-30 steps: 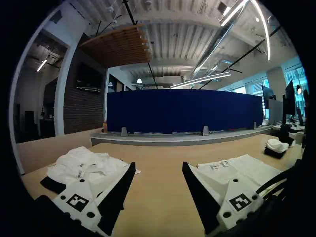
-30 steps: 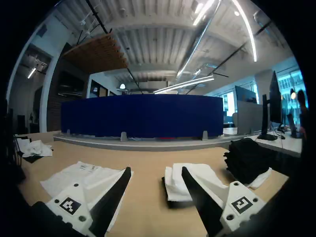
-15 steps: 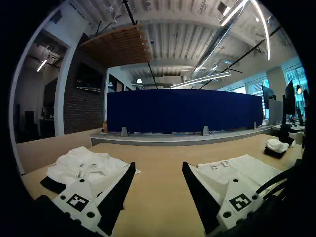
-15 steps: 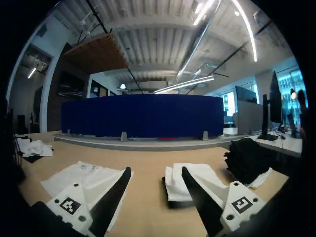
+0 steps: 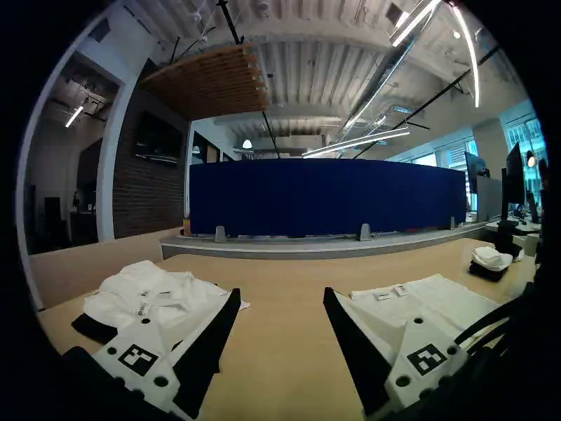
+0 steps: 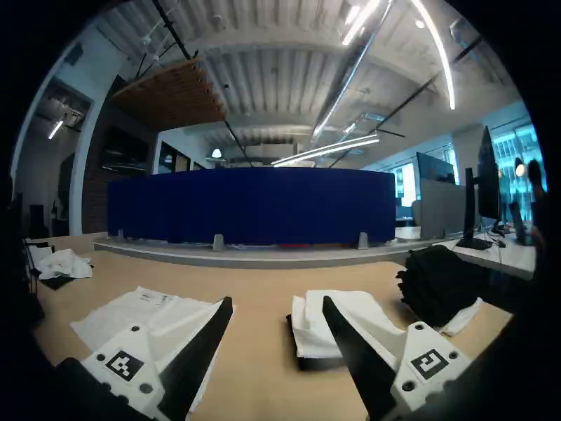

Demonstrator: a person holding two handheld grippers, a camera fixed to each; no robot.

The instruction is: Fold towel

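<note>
A flat white towel (image 5: pixel 438 298) with small tags lies on the wooden table (image 5: pixel 280 330), just behind the right finger of my left gripper (image 5: pixel 280 295). That gripper is open and holds nothing. In the right gripper view the same flat white towel (image 6: pixel 144 312) lies behind the left finger of my right gripper (image 6: pixel 277 303), which is also open with nothing in it. Both grippers sit low over the table, side by side.
A crumpled heap of white towels (image 5: pixel 151 291) lies at the left. A folded white towel stack (image 6: pixel 329 323) rests on a black cloth, with a pile of black towels (image 6: pixel 438 284) to its right. A blue partition (image 5: pixel 326 196) closes the table's far edge; monitors (image 6: pixel 484 189) stand at the right.
</note>
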